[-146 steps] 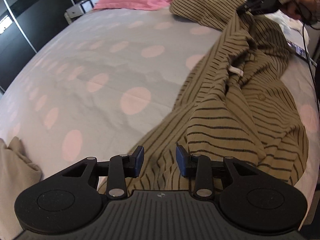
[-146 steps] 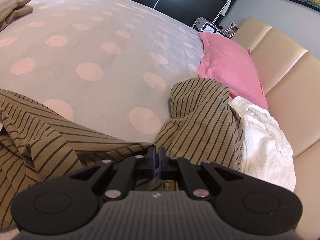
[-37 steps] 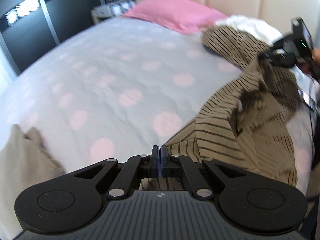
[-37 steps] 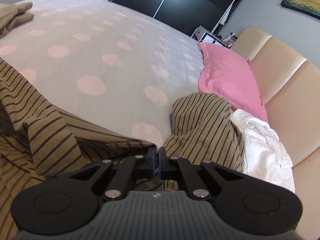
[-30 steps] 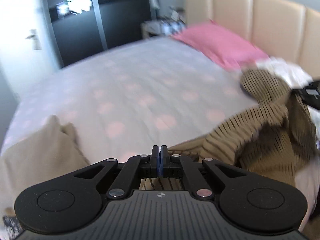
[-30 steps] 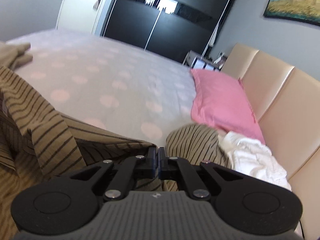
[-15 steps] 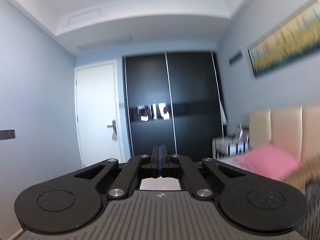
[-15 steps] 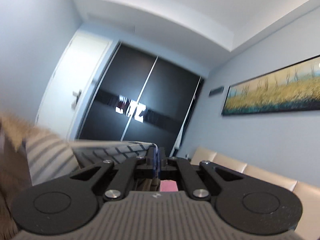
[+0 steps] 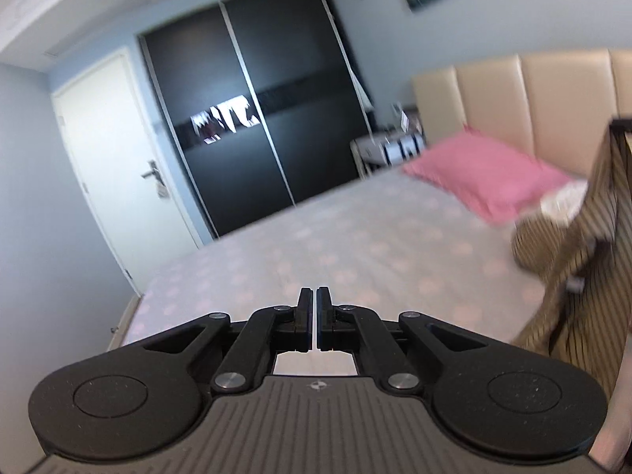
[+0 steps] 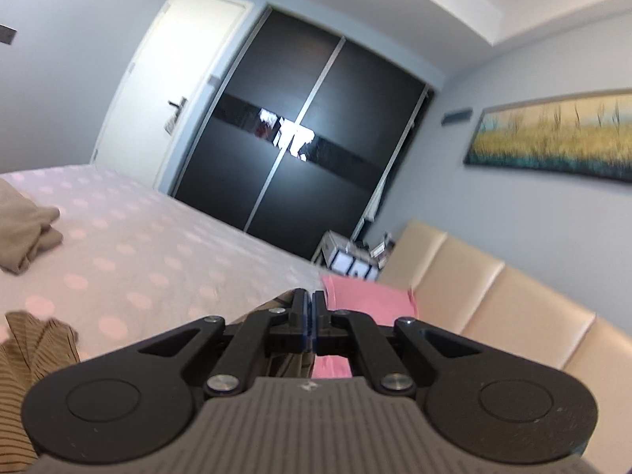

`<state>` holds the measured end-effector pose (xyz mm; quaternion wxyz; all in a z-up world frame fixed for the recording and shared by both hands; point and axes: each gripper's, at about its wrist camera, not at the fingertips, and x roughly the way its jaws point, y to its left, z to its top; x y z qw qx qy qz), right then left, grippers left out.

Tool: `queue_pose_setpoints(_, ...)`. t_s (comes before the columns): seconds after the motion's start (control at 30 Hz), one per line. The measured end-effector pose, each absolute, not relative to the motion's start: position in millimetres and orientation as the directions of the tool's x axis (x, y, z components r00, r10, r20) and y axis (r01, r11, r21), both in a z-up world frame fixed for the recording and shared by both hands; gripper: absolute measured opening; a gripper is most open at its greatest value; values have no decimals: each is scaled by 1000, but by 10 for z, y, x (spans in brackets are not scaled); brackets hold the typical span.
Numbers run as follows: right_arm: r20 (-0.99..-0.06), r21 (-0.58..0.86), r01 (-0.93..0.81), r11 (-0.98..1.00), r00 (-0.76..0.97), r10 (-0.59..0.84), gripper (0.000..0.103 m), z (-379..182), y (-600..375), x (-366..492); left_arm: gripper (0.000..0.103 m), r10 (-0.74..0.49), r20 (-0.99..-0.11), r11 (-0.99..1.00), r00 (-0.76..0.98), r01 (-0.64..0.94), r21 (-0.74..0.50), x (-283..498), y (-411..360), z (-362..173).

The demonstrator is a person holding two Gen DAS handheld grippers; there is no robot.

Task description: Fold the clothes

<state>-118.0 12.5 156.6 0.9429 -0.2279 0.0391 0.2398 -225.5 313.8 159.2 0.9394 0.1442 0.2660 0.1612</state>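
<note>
The striped shirt [image 9: 572, 268] hangs over the bed [image 9: 355, 260], soft and light (slips easily), so hold it by seams/corners; right gripper [image 10: 309, 318] pinches its edge, left gripper [image 9: 315, 316] is closed, w/ no cloth visible.

Left gripper [image 9: 316, 296] raised, fingers pressed together; right gripper [image 10: 309, 300] raised, fingers likewise closed

Striped garment [image 9: 592, 237] blurred, cut off at right edge, apparently.
</note>
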Motion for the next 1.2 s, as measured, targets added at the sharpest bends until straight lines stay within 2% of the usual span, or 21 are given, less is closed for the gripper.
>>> queue_pose_setpoints(0.17, -262, -342, -423, 839, 901, 346, 2, 1112, -157, -853, 5, 278, -588, 922, 760, -39, 386, -1885, 2908, 898)
queue_pose_setpoints(0.23, -290, -312, -404, 860, 902, 319, 2, 945, -264, -726, 13, 245, -623, 915, 743, 36, 403, -1735, 2790, 652)
queue_pose_setpoints(0.33, -323, -278, -367, 888, 906, 274, 2, 712, -399, -569, 21, 201, -654, 893, 729, 138, 428, -1525, 2614, 334)
queue_pose_setpoints(0.47, -370, -236, -288, 928, 910, 188, 2, 422, -620, -347, 22, 144, -703, 863, 696, 260, 434, -1168, 2415, -18)
queue_pose_setpoints(0.57, -439, -190, -239, 952, 888, 136, 2, 251, -785, -140, 23, 90, -724, 811, 684, 372, 452, -908, 2279, -246)
queue_pose_setpoints(0.7, -494, -142, -223, 964, 860, 126, 2, 92, -908, 8, 37, -6, -758, 655, 652, 575, 490, -645, 2122, -554)
queue_pose_setpoints(0.87, -523, -155, -254, 955, 841, 139, 3, -20, -813, 66, 37, -35, -838, 449, 544, 758, 473, -275, 2009, -869)
queue_pose_setpoints(1.2, -567, -133, -299, 945, 805, 175, 3, -73, -703, 238, 37, 4, -921, 90, 389, 918, 387, 76, 1900, -1312)
